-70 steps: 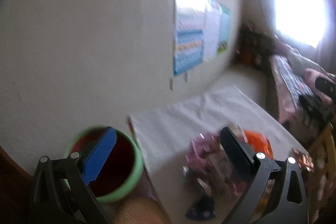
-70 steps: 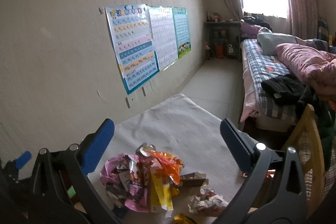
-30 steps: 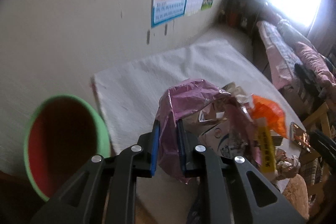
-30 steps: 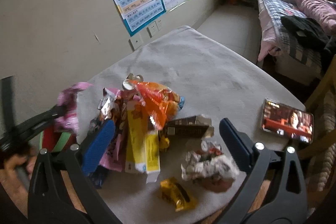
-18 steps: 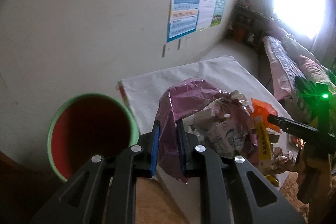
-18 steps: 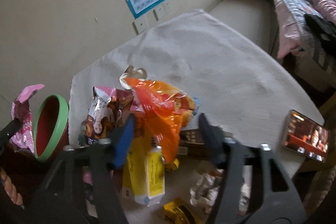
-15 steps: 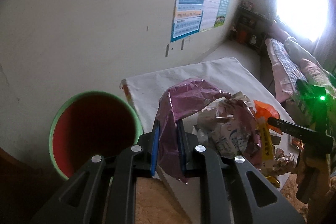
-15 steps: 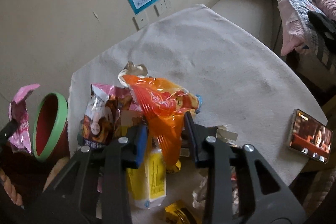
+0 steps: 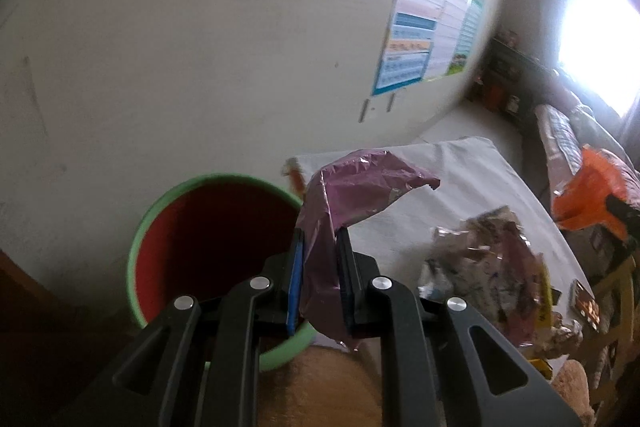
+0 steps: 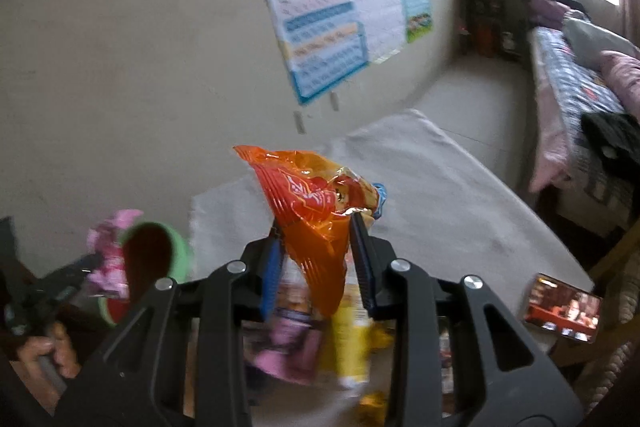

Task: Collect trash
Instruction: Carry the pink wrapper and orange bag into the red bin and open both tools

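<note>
Pink wrapper (image 9: pixel 352 195): crumpled foil, standing upright with its long axis running up out of the left claw (image 9: pixel 320 279), top flopping over to the right; the claw is clamping its lower half between the blue pads, a loose tail hanging below. It is hanging just right of the green-rimmed red bin (image 9: pixel 208 247), which is sitting below-left of the claw. Orange wrapper (image 10: pixel 316 215): glossy, wrinkled snack bag, pointing up and leaning left, narrow end pinched in the right claw (image 10: pixel 318 263). Remaining wrapper pile (image 10: pixel 320 339) is lying on the cloth-covered table (image 10: pixel 460 195) directly beneath that claw.
</note>
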